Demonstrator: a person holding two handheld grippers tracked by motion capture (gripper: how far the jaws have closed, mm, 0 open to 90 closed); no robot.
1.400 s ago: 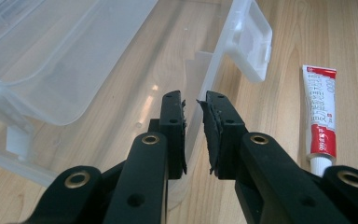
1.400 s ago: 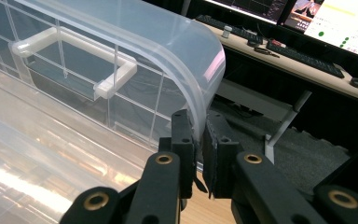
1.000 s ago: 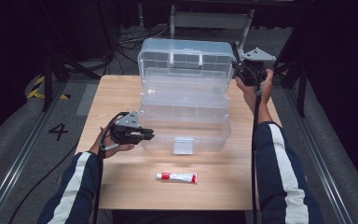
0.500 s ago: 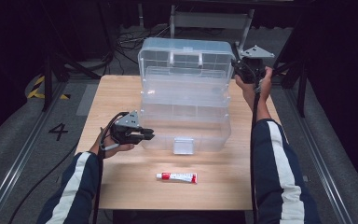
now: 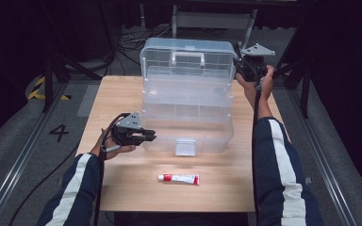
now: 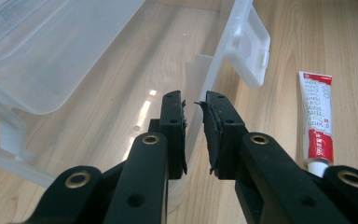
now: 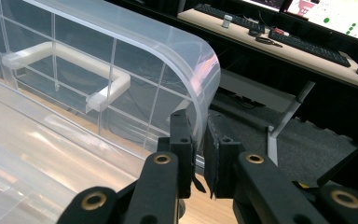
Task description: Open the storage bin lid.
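Moved: almost nothing since the earlier frames; right gripper (image 5: 243, 66) a touch lower at the lid edge, left gripper (image 5: 147, 137) unchanged, box (image 5: 188, 117) and tube (image 5: 179, 178) where they were.
Box look: clear plastic, lid (image 5: 188, 59) swung up and standing open at upper centre of the high view; white handle (image 5: 188, 55) on the lid, gridded ribs across it, white latch (image 5: 185, 146) on the front wall.
Box place: centre of the wooden table (image 5: 122, 94), open tray facing up.
Right gripper: upper right of the high view, jaws narrow and clamped on the lid's right edge; in the right gripper view the curved lid (image 7: 121, 60) rim sits between the pads (image 7: 183, 154).
Left gripper: middle left of the high view, jaws narrow, pinching the box's front-left wall; in the left gripper view the thin wall (image 6: 205, 88) runs between the pads (image 6: 177, 135).
Tube: white and red, lying flat at lower centre, apart from the box, near its latch.
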